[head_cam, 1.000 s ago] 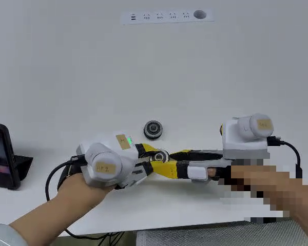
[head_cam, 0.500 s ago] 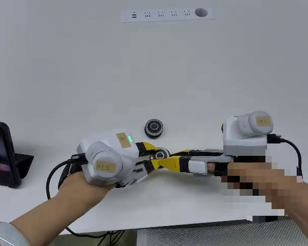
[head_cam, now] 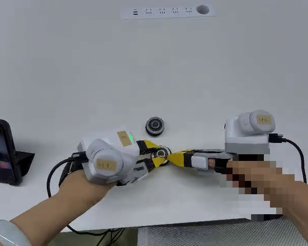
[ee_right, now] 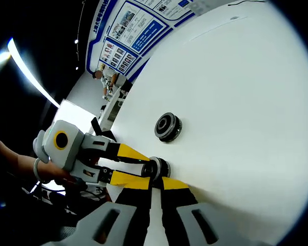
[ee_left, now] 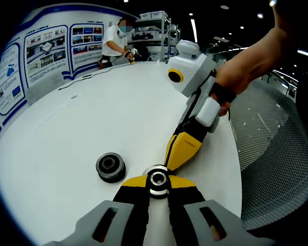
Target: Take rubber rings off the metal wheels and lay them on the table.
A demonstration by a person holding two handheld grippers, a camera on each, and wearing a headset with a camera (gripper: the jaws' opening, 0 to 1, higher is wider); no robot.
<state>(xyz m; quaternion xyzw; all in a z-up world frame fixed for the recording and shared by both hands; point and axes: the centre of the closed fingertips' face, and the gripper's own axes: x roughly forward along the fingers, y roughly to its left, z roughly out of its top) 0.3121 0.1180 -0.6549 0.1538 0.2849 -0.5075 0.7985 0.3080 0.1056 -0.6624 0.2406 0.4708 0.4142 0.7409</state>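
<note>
A small metal wheel with a black rubber ring point(head_cam: 162, 151) point(ee_left: 158, 179) is held just above the white table, and my left gripper point(head_cam: 158, 155) point(ee_left: 158, 185) is shut on it from the left. My right gripper point(head_cam: 171, 158) point(ee_right: 156, 180) reaches in from the right with its yellow jaws shut at the rim of that wheel point(ee_right: 156, 167), seemingly pinching the ring. In the left gripper view the right gripper point(ee_left: 169, 164) meets the wheel's upper right edge. A second ringed wheel point(head_cam: 155, 125) point(ee_left: 111, 167) point(ee_right: 168, 126) lies flat on the table just beyond.
A white power strip point(head_cam: 167, 11) lies at the far edge of the table. A dark tablet on a stand point(head_cam: 1, 151) sits at the left. Cables point(head_cam: 56, 171) trail from both grippers near the front edge of the table point(head_cam: 195, 218).
My right gripper has drawn back to the right, its yellow tips sliding from under the left jaws to the wheel's right edge. The left gripper still holds the wheel in place.
</note>
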